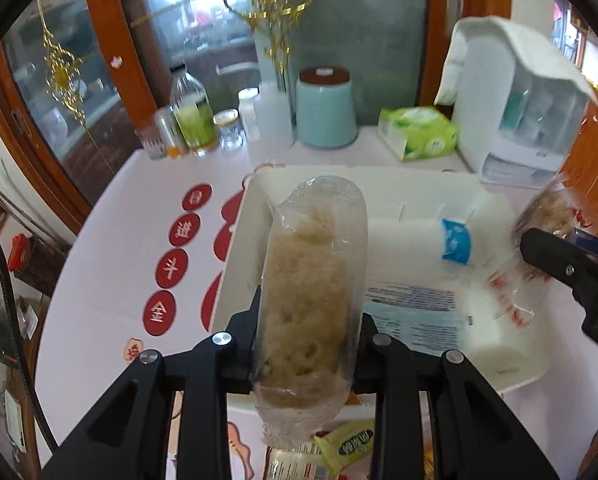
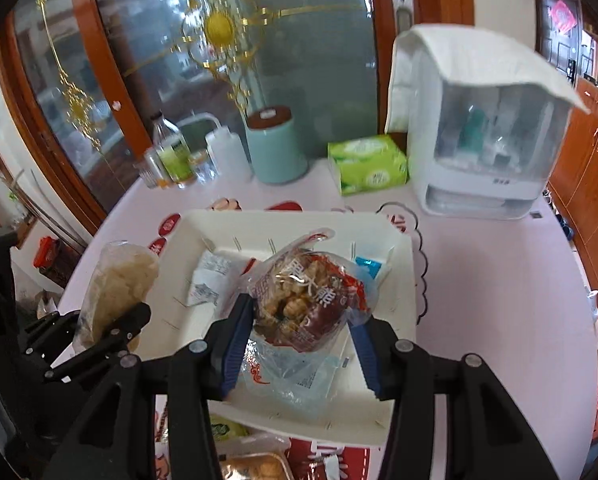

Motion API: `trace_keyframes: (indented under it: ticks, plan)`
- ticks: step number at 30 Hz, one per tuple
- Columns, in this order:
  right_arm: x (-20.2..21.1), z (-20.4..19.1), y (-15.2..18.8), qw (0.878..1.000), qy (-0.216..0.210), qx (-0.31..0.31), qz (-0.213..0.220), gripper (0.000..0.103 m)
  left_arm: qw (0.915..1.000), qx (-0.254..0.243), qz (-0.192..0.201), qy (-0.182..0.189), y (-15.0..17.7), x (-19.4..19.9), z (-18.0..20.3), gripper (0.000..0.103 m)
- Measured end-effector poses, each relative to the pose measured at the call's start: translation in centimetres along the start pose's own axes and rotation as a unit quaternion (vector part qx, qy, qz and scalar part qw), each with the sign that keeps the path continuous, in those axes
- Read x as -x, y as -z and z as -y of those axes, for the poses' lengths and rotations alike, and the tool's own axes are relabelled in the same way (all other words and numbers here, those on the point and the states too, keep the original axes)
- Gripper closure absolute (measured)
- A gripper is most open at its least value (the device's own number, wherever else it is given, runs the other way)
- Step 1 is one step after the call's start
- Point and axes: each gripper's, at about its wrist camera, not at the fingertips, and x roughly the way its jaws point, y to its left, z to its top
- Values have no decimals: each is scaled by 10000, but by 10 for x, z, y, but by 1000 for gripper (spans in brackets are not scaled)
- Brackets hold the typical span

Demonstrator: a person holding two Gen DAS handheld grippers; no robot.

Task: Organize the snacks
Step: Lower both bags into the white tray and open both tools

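My left gripper (image 1: 309, 312) is shut on a clear bag of pale rice crackers (image 1: 311, 280), held upright over the near left edge of the white tray (image 1: 251, 216). It also shows in the right wrist view (image 2: 115, 284). My right gripper (image 2: 303, 320) is shut on a red and clear bag of brown snacks (image 2: 307, 300), held over the middle of the white tray (image 2: 399, 280). That bag shows at the right in the left wrist view (image 1: 547, 216). White and blue packets (image 1: 419, 308) lie in the tray.
At the table's back stand a teal canister (image 1: 325, 112), a green tissue box (image 1: 419, 132), bottles and jars (image 1: 191, 120) and a white appliance (image 1: 515, 112). More snack packs (image 1: 347, 448) lie on the near side of the tray. The tablecloth (image 1: 139, 216) is pink.
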Motion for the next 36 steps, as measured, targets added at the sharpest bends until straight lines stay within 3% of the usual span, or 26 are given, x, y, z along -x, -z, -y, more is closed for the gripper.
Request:
trace_keyframes:
  ticks: [2, 3, 4, 8, 17, 36]
  plan:
    - [-15, -1, 1, 10000, 4, 42, -72, 51, 9998, 32, -165, 47, 1, -16, 1, 35]
    - [-21, -1, 1, 10000, -13, 34, -92, 51, 9996, 74, -239, 103, 2, -22, 1, 9]
    - [-26, -2, 1, 9999, -35, 11, -124, 50, 9996, 141, -207, 98, 3, -25, 0, 5]
    - [-39, -1, 1, 9998, -16, -94, -200, 44, 9995, 238, -140, 121, 3, -31, -4, 5]
    - [-37, 3, 6, 9995, 6, -121, -301, 44, 9998, 123, 120, 44, 8, -14, -4, 5]
    - [51, -11, 22, 10000, 72, 18, 28, 44, 9985, -7, 530, 116, 28, 85, -11, 5]
